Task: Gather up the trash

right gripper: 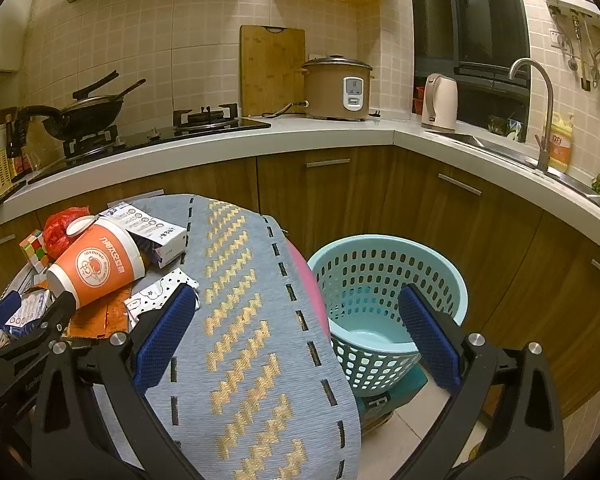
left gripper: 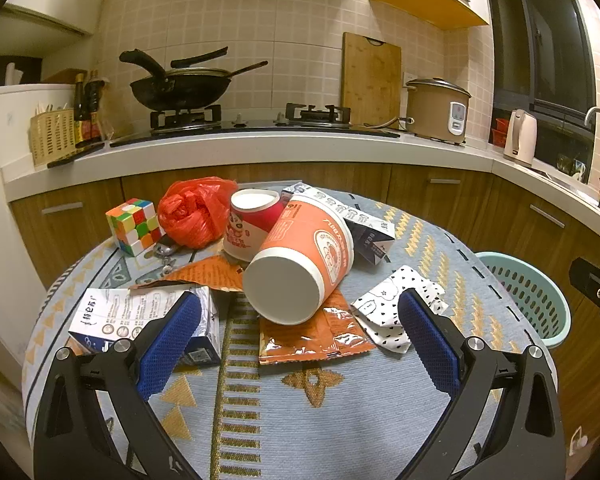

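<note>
Trash lies piled on a round table with a patterned cloth. An orange paper cup lies on its side, its white base facing me, over a flattened orange wrapper. Behind it lies a red-and-white cup, beside a red plastic bag. A milk carton sits by the left finger and a dotted white wrapper by the right finger. My left gripper is open just short of the orange cup. My right gripper is open and holds nothing, over the table edge beside the teal basket.
A Rubik's cube and keys sit at the table's left back, and another carton lies behind the cups. The teal basket stands on the floor right of the table. Kitchen counter and cabinets run behind.
</note>
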`<state>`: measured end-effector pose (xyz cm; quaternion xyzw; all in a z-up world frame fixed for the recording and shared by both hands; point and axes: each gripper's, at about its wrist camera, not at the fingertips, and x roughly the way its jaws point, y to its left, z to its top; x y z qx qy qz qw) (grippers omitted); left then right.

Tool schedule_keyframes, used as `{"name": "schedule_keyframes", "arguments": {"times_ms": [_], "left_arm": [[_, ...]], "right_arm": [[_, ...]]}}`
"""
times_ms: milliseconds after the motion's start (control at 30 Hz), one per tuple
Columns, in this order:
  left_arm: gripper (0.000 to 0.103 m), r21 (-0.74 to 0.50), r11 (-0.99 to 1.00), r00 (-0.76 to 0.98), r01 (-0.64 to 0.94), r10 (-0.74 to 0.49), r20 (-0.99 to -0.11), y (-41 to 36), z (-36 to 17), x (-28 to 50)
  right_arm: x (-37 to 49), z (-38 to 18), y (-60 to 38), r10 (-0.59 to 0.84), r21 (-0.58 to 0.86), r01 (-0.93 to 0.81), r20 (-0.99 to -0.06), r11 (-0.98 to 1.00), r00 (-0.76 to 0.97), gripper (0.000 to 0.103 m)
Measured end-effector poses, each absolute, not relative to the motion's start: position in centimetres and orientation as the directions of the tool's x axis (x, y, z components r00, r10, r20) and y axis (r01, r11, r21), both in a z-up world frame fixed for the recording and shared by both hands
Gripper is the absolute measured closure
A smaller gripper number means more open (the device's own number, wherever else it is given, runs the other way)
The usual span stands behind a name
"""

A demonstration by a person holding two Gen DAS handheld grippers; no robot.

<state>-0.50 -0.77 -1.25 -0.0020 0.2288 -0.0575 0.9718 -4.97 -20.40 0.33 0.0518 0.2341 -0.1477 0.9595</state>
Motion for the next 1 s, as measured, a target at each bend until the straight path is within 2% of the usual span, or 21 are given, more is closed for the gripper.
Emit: {"name": "schedule_keyframes", "arguments": {"times_ms": [300,500,600,700,767,833,967,1000], "left_arm": [[0.007,-0.038,0.994,0.892,0.105,-0.112,-0.438,-0.7,-1.3,-0.6],[0.007,-0.089,0.99,0.886,0.112,-0.14,-0.443,0.3,-1.1,-0.6],[0.007,-0.086,0.989,0.864,0.118,-0.145,-0.482,0.9,-1.0,-0.2],[0.008,-0.089,0.988,0.843,0.124,-0.152,-0.516,1.5,0.1,0.7],[0.008,-0.109,0.983,0.827,0.145,-0.181,-0.532,1.9,1.3,1.6],[0.008,-0.106,0.982,0.802,0.154,-0.187,-0.567,2.0,2.2,2.9],[0.009,-0.11,0.971,0.728,0.213,-0.232,-0.645,1.5,1.9,6.1],[0.013,-0.107,0.97,0.71,0.219,-0.234,-0.664,1.3,1.7,7.0]], "right_arm": [[-4.6,-0.2,-20.3,-0.245,0.031,0.294,-0.471,0.955,0.847,0.006],[-3.7,-0.8,-20.2,-0.201,0.05,0.259,-0.495,0.965,0.845,0.007],[-3.1,-0.9,-19.8,-0.188,0.045,0.242,-0.5,0.969,0.845,0.007],[-2.1,-1.0,-19.2,-0.152,0.044,0.203,-0.516,0.978,0.843,0.015],[-1.3,-1.2,-18.8,-0.098,0.07,0.159,-0.533,0.985,0.84,0.024],[-0.3,-1.5,-18.3,-0.045,0.088,0.113,-0.558,0.99,0.829,0.027],[1.5,-2.3,-16.8,0.034,0.09,0.026,-0.602,0.996,0.797,0.028],[2.0,-2.6,-16.4,0.048,0.094,0.012,-0.614,0.996,0.788,0.028]]}}
